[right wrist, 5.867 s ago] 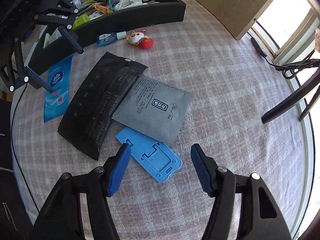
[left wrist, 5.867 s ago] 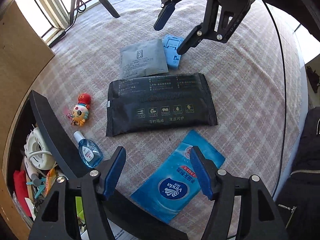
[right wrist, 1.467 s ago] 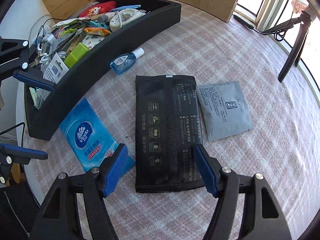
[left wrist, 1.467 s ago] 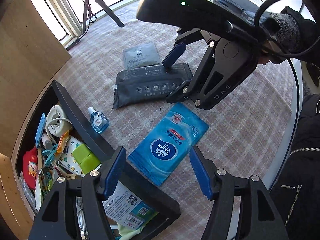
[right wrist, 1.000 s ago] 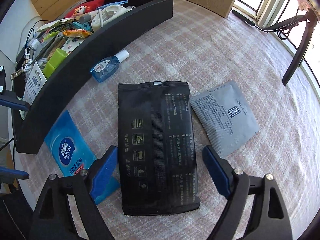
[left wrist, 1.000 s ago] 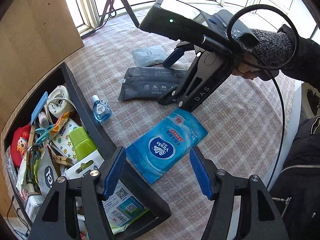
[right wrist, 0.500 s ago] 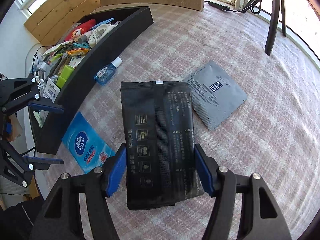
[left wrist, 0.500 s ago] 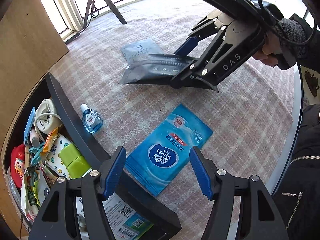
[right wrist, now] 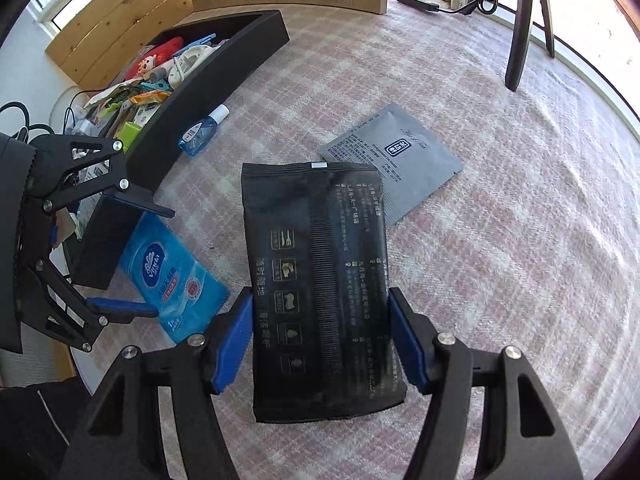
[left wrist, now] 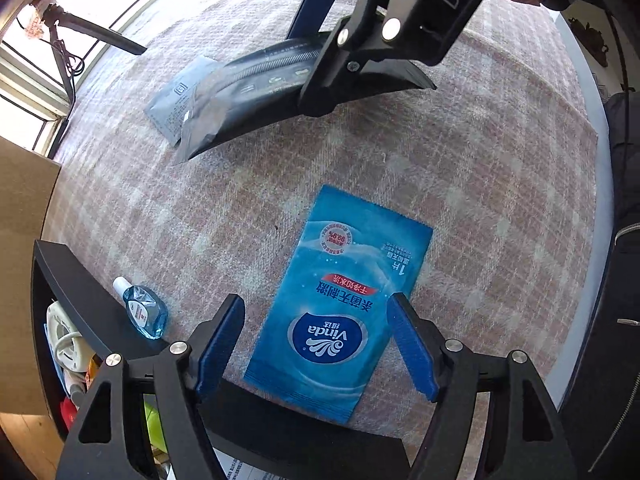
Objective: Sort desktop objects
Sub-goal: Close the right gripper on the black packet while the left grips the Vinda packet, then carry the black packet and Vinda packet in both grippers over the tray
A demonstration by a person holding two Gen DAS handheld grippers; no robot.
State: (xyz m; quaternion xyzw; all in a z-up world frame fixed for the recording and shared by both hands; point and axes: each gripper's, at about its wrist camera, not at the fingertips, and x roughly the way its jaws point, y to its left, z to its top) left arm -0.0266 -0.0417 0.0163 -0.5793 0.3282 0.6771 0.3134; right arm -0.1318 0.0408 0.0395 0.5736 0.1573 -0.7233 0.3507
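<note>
A blue Vinda wipes packet (left wrist: 340,300) lies flat on the checked cloth beside the black tray (left wrist: 76,280). My left gripper (left wrist: 316,346) hangs straight over the packet's near end. Its jaws are opening, and the packet lies between the pads without touching them. My right gripper (right wrist: 322,336) is shut on a long black wipes pack (right wrist: 320,272), pads pressing both long edges. In the left wrist view the black wipes pack (left wrist: 256,80) is tilted, its gripped end raised off the cloth. The blue packet (right wrist: 172,276) and the left gripper (right wrist: 152,260) also show in the right wrist view.
A grey sachet (right wrist: 400,164) lies just past the black pack. A small blue bottle (right wrist: 204,128) rests against the wall of the tray (right wrist: 224,76), which holds several small items. A tripod leg (right wrist: 520,40) stands at the far side. A wooden panel is behind the tray.
The right gripper has closed on the black pack and tilted it up off the cloth. The left gripper has sunk and rolled over the blue packet, and its jaws stand wider.
</note>
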